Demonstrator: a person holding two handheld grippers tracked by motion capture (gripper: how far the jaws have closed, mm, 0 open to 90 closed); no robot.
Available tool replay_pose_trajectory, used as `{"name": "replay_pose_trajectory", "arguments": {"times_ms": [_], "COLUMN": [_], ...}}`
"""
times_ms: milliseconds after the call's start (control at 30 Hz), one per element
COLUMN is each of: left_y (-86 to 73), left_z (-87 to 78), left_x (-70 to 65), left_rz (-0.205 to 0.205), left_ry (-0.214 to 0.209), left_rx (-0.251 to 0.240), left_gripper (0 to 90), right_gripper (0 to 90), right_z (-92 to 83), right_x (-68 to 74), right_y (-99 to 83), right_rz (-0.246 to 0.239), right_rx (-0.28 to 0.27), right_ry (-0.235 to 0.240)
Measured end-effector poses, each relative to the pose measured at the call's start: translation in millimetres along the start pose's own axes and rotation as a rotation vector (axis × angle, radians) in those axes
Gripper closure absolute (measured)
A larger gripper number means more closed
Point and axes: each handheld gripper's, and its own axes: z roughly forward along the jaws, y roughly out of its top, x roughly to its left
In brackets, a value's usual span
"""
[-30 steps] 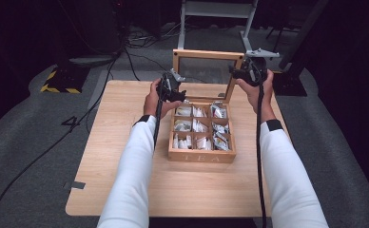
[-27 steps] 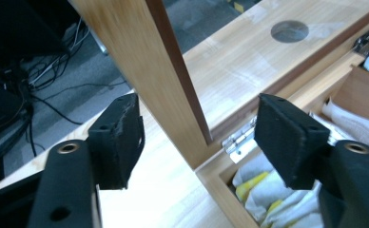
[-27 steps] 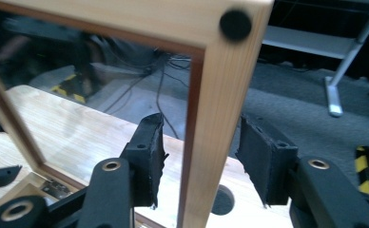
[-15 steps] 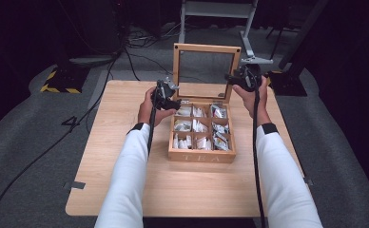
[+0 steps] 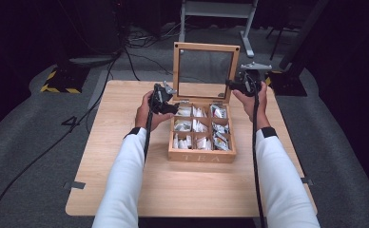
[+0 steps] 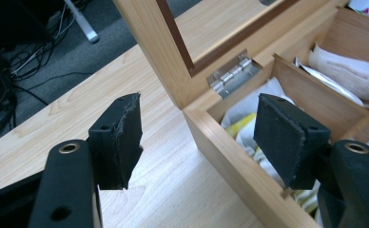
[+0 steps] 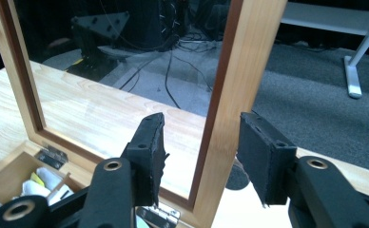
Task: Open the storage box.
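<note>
Tea box (image 5: 202, 137), lid (image 5: 205, 71) upright, sits mid-tabletop (image 5: 125, 190) on grey carpet (image 5: 25, 142) in a dark room. Right gripper (image 7: 199, 156) jaws straddle the lid's frame, not touching; left gripper (image 6: 199, 137) jaws straddle the box's corner, open.

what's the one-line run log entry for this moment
tea box: lid upright | right gripper: jaws astride lid frame | left gripper: open, astride box corner

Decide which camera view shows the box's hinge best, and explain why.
The left gripper view: the hinge is close, sharp and whole at the lid's corner. The right gripper view shows hinges partly cut off at the bottom edge; the high view shows them too small.
</note>
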Motion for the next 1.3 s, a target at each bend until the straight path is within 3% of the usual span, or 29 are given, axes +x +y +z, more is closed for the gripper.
{"name": "replay_pose_trajectory", "arguments": {"times_ms": [267, 500, 567, 633, 800, 867, 900, 1033, 1167, 1300], "left_y": [-19.3, -42.2, -53.5, -63.7, -80.9, -91.2, -95.8, -113.1, -134.4, -145.5], "left_z": [-16.6, -35.0, -41.2, -47.0, -56.6, -62.4, -64.8, -73.3, -82.7, -88.1], "left_x": [2.2, 4.7, 2.7, 1.1, -1.9, -4.5, -5.8, -11.5, -20.0, -26.5], "left_rz": [0.023, 0.032, 0.050, 0.047, 0.057, 0.068, 0.065, 0.066, 0.085, 0.104], "left_ry": [-0.006, -0.030, -0.035, -0.056, -0.064, -0.060, -0.070, -0.074, -0.075, -0.074], "left_rx": [-0.007, 0.003, 0.014, 0.010, 0.018, 0.025, 0.020, 0.023, 0.056, 0.073], "left_gripper": [31.9, 29.6, 27.7, 26.6, 22.3, 21.8, 21.3, 20.4, 18.9, 18.6], "right_gripper": [47.0, 41.9, 40.8, 39.3, 37.8, 36.6, 35.1, 33.3, 31.9, 29.7], "right_z": [0.0, -10.8, -19.5, -25.9, -40.2, -48.3, -56.3, -71.2, -84.3, -89.7], "right_x": [-4.4, -3.3, 0.1, 3.4, 11.8, 16.5, 21.3, 31.1, 43.2, 51.8], "right_y": [-18.3, -36.6, -44.7, -50.0, -61.3, -67.4, -73.0, -82.7, -95.6, -104.0], "right_rz": [-0.001, -0.034, -0.059, -0.082, -0.131, -0.144, -0.172, -0.218, -0.246, -0.269], "right_rx": [0.034, 0.048, 0.048, 0.056, 0.062, 0.067, 0.065, 0.064, 0.067, 0.075], "right_ry": [0.009, 0.064, 0.095, 0.122, 0.174, 0.204, 0.235, 0.274, 0.327, 0.348]}}
